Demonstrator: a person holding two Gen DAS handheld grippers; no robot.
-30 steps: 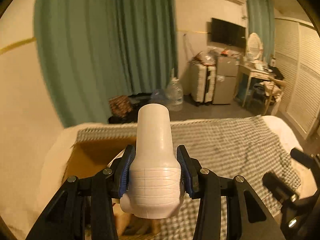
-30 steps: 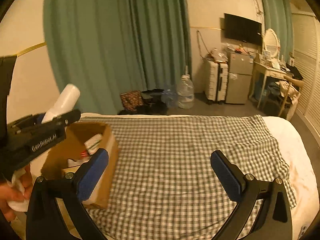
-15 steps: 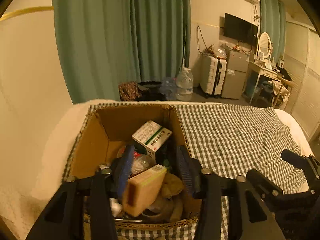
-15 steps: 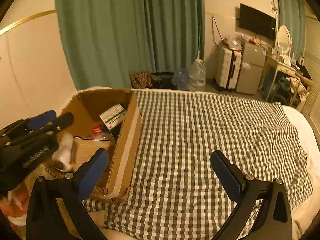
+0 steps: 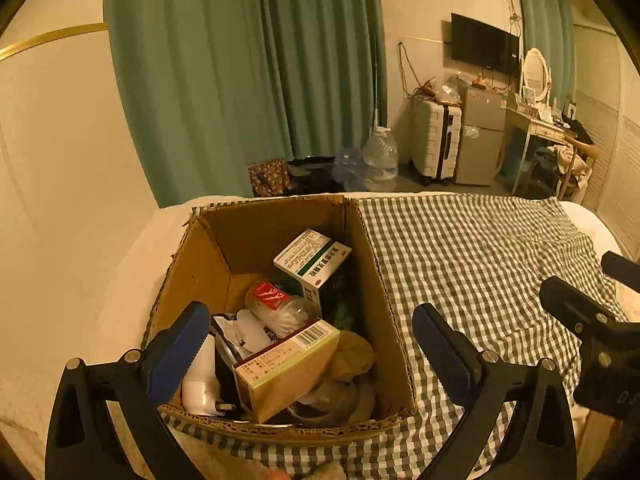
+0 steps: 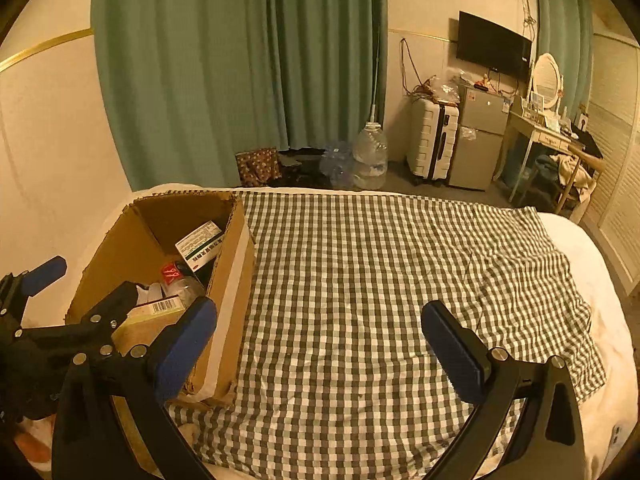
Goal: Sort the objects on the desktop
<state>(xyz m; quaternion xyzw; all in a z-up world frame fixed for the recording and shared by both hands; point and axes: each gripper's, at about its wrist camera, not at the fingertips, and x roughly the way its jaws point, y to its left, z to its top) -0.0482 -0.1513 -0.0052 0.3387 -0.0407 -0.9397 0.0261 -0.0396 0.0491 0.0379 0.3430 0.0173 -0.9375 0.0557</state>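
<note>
From the left wrist, the cardboard box point(image 5: 372, 264) is crammed; a white bottle point(image 5: 199, 380) lies half hidden behind the blue pad point(image 5: 176, 350), and the left gripper point(image 5: 310, 342) is opening wide above it, gripping nothing. From the right wrist, the box wall hides most contents, and the right gripper point(image 6: 320, 340) gapes empty over the checked cloth point(image 6: 380, 280).

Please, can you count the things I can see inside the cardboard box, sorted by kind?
Inside the cardboard box, left wrist view:
Printed cartons: 2 (white and green carton, tan carton with barcode)
Clear container with red label: 1
White bottle: 1
Tan soft item: 1
Total: 5 clearly visible; others underneath are too hidden to count.
</note>
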